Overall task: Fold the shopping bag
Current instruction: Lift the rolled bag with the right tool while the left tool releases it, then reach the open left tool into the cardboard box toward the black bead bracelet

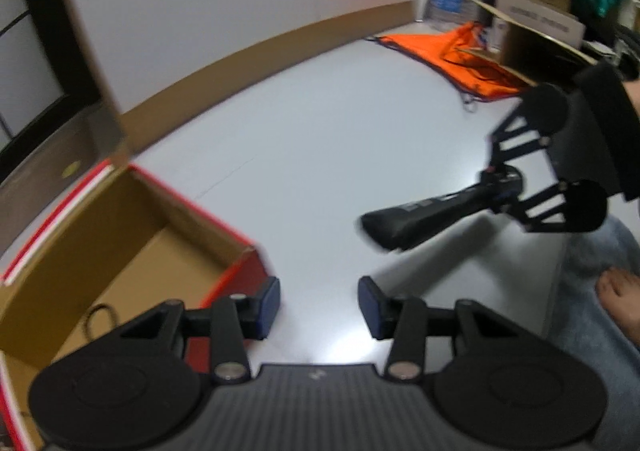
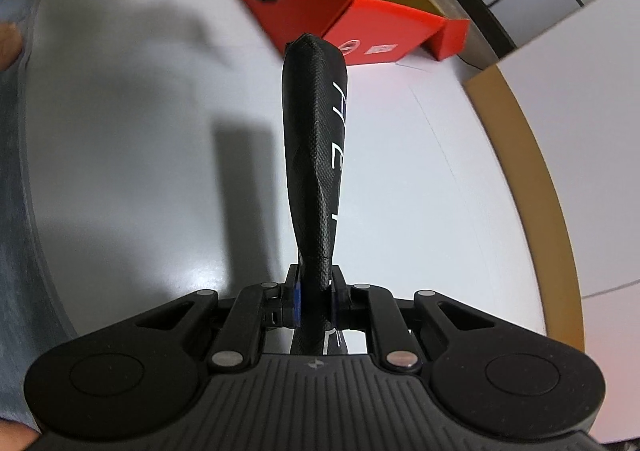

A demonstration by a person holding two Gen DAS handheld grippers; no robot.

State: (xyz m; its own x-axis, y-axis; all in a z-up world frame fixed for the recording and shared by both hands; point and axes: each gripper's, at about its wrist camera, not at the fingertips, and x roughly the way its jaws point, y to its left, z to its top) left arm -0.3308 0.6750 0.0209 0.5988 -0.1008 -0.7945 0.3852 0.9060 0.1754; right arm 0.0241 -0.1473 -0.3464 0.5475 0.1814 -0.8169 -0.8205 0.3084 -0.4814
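Right gripper [image 2: 316,305] fingers clamped on compact, folded black textured shopping bag [image 2: 314,155]; left gripper [image 1: 319,303] fingers apart. Risk: bundle slipping, unfolding.

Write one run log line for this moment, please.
right tool: shut on folded black bag | left tool: open, holding nothing | red box: open, near left tool

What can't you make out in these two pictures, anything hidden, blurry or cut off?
- Folded black bag, right wrist view: white lettering partly hidden by a crease and the right gripper.
- Red box, left wrist view: the left gripper covers its near floor.
- Orange bag, left wrist view: partly behind a cardboard flap, blurred.
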